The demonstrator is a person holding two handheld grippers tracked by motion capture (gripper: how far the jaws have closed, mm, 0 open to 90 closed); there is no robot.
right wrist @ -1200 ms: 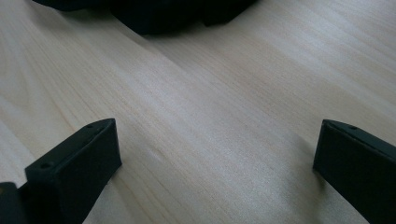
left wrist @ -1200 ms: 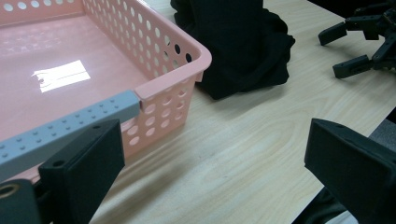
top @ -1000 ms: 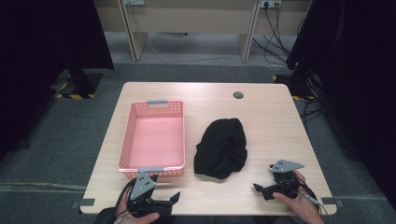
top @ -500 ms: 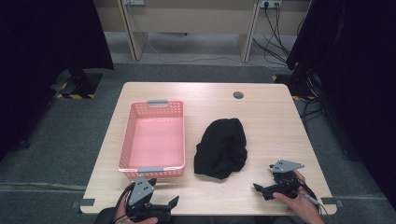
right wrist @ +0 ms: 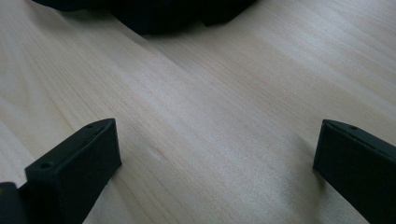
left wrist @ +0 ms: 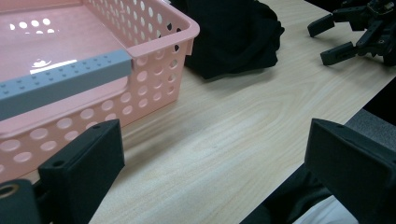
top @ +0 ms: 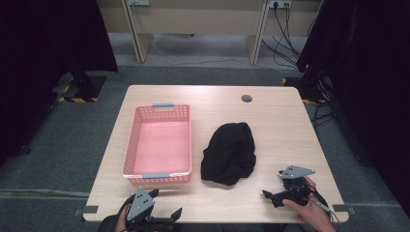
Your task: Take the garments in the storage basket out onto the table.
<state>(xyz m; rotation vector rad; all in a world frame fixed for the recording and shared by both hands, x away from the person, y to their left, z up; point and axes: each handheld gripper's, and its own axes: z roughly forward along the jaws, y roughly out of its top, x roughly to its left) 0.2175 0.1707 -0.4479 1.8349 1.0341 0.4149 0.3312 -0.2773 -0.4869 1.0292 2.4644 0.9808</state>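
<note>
two open grippers wait at the near edge, black cloth between them and the basket

a crumpled black cloth [top: 228,153] lies in a heap on the light wooden table [top: 275,121], near its middle and just to the right of a pink perforated basket [top: 159,144]. the cloth sits on bare wood, beside the basket and not inside it; from above a narrow strip of table separates the two. the basket stands empty, with a grey handle [top: 163,105] on its far rim and another on its near rim.

the left gripper [top: 162,218] hovers at the table's near edge, in front of the basket's near right corner. its jaws are spread wide and hold nothing. in the left gripper view the near grey handle [left wrist: 65,81] and the basket's holed wall fill the upper left, the black cloth [left wrist: 233,32] lies beyond the corner, and the right gripper [left wrist: 334,39] shows farther off at the upper right, jaws apart.

the right gripper [top: 270,197], held by a hand [top: 309,210], sits low over the table's near right part, near the cloth's near edge yet apart from it. its jaws are released and empty. in the right gripper view they stand wide over bare wood, with the cloth's dark edge [right wrist: 154,14] along the top.

a small dark round cap [top: 246,98] is set in the table's far side.
</note>
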